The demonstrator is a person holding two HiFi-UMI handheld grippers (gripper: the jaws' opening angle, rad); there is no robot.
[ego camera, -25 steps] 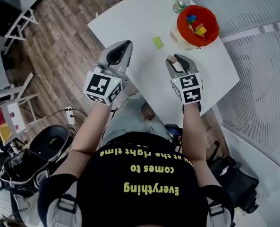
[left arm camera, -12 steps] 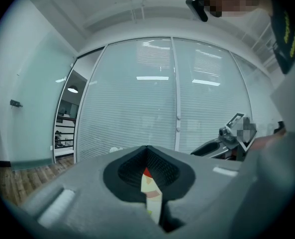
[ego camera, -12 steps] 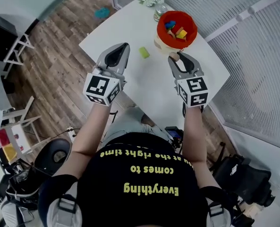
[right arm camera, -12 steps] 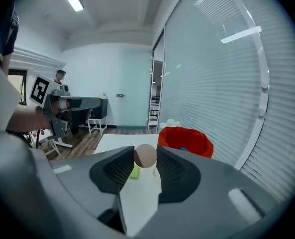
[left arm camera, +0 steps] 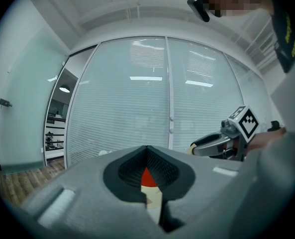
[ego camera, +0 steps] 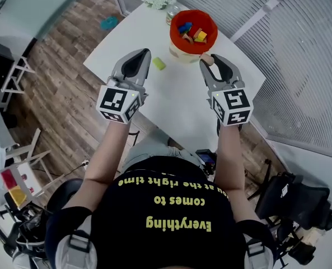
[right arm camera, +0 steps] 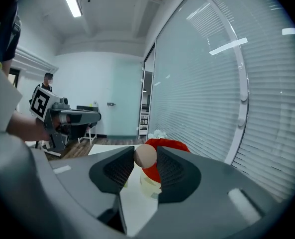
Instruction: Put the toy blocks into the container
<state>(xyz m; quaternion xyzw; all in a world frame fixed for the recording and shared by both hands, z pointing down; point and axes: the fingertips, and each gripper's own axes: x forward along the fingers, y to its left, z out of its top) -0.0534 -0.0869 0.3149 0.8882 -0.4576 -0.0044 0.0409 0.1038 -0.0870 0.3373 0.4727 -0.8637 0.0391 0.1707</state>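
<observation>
Your right gripper (ego camera: 209, 61) pinches the tan round block (right arm camera: 145, 156) across its middle, probably light, hard and roll-prone, while your left gripper (ego camera: 141, 56) hangs closed and empty.

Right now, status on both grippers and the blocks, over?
Left gripper shut, empty. Right gripper shut on round beige block, near red container. Green block lying on table beside it.
</observation>
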